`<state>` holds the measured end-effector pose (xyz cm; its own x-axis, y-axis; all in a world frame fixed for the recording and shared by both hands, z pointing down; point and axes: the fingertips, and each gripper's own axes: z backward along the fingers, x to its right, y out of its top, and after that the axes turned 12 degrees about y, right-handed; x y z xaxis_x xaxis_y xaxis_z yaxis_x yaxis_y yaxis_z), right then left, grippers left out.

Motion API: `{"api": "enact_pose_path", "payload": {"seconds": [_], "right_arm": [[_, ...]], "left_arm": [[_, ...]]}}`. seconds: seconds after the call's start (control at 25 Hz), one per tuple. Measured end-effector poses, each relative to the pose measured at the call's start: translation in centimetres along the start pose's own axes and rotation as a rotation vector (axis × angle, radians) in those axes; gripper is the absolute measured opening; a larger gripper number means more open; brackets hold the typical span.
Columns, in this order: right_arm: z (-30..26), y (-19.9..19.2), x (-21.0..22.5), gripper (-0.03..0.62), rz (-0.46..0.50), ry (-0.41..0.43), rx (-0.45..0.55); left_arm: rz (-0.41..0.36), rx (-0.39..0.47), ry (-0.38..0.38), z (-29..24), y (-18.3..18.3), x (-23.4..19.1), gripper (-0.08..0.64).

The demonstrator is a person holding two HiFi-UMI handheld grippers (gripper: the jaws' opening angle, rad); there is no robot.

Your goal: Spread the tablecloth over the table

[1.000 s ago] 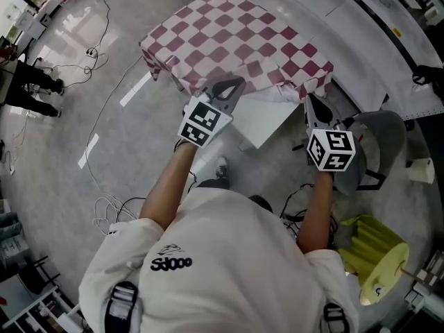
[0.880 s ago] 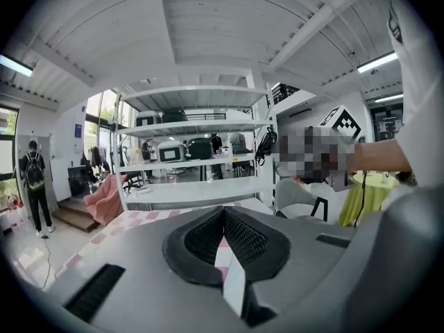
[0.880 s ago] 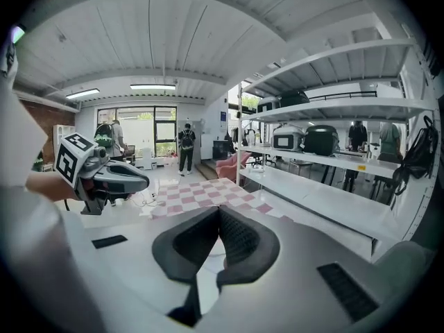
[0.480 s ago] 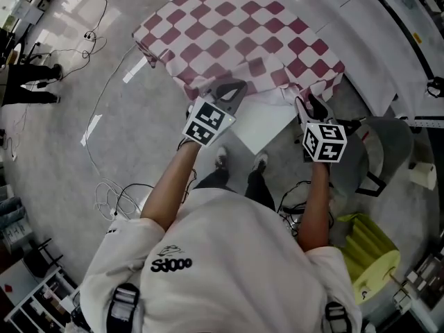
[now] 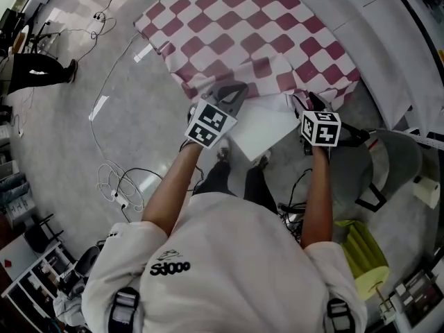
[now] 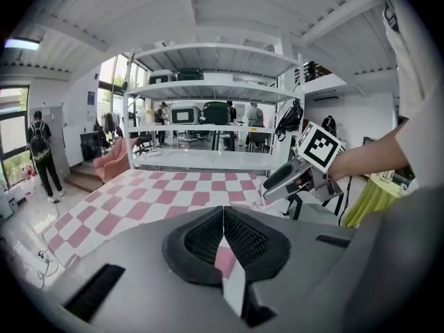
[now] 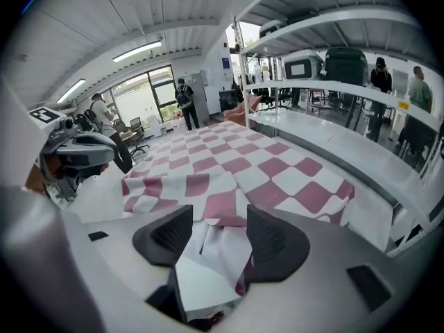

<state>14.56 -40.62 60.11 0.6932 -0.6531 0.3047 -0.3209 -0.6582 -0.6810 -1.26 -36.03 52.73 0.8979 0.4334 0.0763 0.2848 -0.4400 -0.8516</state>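
Observation:
The red-and-white checked tablecloth (image 5: 243,33) lies over the table, and its near edge hangs toward me. My left gripper (image 5: 234,91) is at the near left part of that edge. In the left gripper view its jaws (image 6: 223,236) are shut on a fold of the cloth (image 6: 173,193). My right gripper (image 5: 305,105) is at the near right corner. Its jaws (image 7: 216,238) are opening, and a crumpled bit of cloth (image 7: 229,165) lies loose between the pads, apart from them. A bare white strip of table (image 5: 260,127) shows between the grippers.
A grey chair (image 5: 388,158) stands at the right, close to my right arm, with a yellow-green object (image 5: 361,252) behind it. Cables (image 5: 114,186) trail on the floor at the left. A person (image 5: 41,68) stands far left. A long white bench (image 5: 374,33) runs beside the table's right side.
Both grippers have come down toward the table's near edge with the cloth. The right jaws have parted and let go of the cloth; the left stays shut on it.

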Motion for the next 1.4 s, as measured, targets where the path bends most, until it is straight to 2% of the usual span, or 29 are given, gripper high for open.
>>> {"api": "enact_pose_path", "payload": {"seconds": [0.28, 0.52, 0.68, 0.84, 0.92, 1.2, 1.4], "right_arm": [[-3.8, -2.7, 2.8, 0.282, -0.075, 0.04, -0.127], [-5.8, -3.9, 3.6, 0.284, -0.058, 0.06, -0.18], [-6.6, -4.2, 3.8, 0.228, -0.051, 0.069, -0.207], [-6.9, -4.6, 4.0, 0.075, -0.011, 0.051, -0.225], [-6.7, -4.4, 3.9, 0.035, 0.014, 0.05, -0.217], [-3.6, -1.5, 1.1, 0.028, 0.098, 0.075, -0.119], [-0.3, 0.7, -1.9, 0.028, 0.116, 0.099, -0.04]], "left_arm": [[0.033, -0.05, 0.024, -2.4, -1.6, -0.5, 0.028], [0.052, -0.084, 0.038, -3.0, -3.0, -0.7, 0.028], [0.055, -0.095, 0.046, -3.0, -3.5, -0.8, 0.028], [0.055, -0.095, 0.049, -2.8, -3.6, -0.6, 0.028], [0.051, -0.09, 0.049, -2.6, -3.5, -0.4, 0.028], [0.043, -0.059, 0.048, -0.7, -2.7, -0.1, 0.028], [0.035, -0.035, 0.041, 0.8, -1.7, 0.2, 0.028]]}}
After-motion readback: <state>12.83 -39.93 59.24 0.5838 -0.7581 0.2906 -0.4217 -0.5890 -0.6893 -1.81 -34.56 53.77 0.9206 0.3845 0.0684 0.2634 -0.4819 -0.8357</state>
